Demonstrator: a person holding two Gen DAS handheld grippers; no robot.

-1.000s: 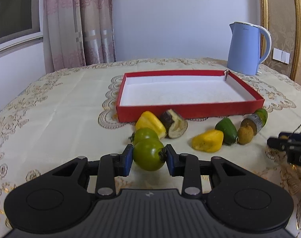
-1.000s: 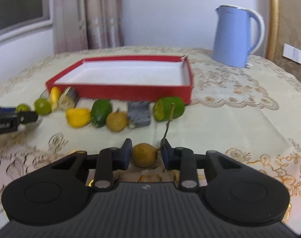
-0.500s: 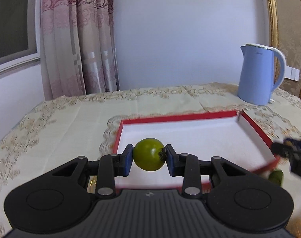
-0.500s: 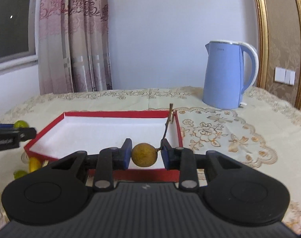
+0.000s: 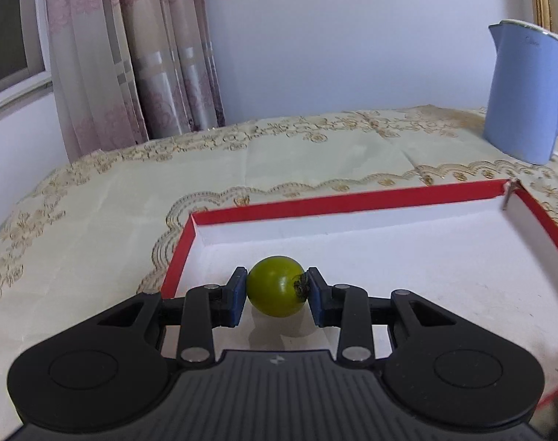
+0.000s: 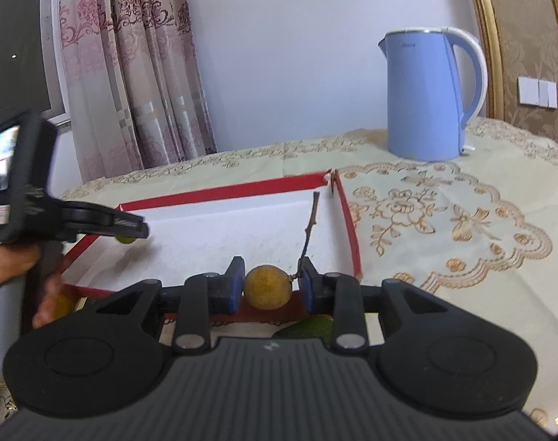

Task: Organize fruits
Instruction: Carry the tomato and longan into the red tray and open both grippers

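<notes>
My left gripper (image 5: 277,290) is shut on a green tomato (image 5: 277,286), held over the near left part of the red tray (image 5: 352,198) with its white floor. In the right wrist view the left gripper (image 6: 130,228) reaches in from the left over the tray (image 6: 220,193), the tomato (image 6: 125,239) showing under its fingers. My right gripper (image 6: 267,286) is shut on a small brown-yellow round fruit (image 6: 267,286) with a thin twig (image 6: 310,224) standing up from it, just in front of the tray's near right wall.
A blue electric kettle (image 6: 424,95) (image 5: 525,99) stands behind the tray to the right on the embroidered tablecloth (image 5: 95,220). A green fruit (image 6: 308,327) and a yellow one (image 6: 64,303) lie on the cloth before the tray. A hand (image 6: 7,268) holds the left gripper's handle. Curtains hang behind.
Both grippers lifted their fruit off the cloth and moved forward to the tray. The left one now hovers over the tray's floor; the right one reached its near wall.
</notes>
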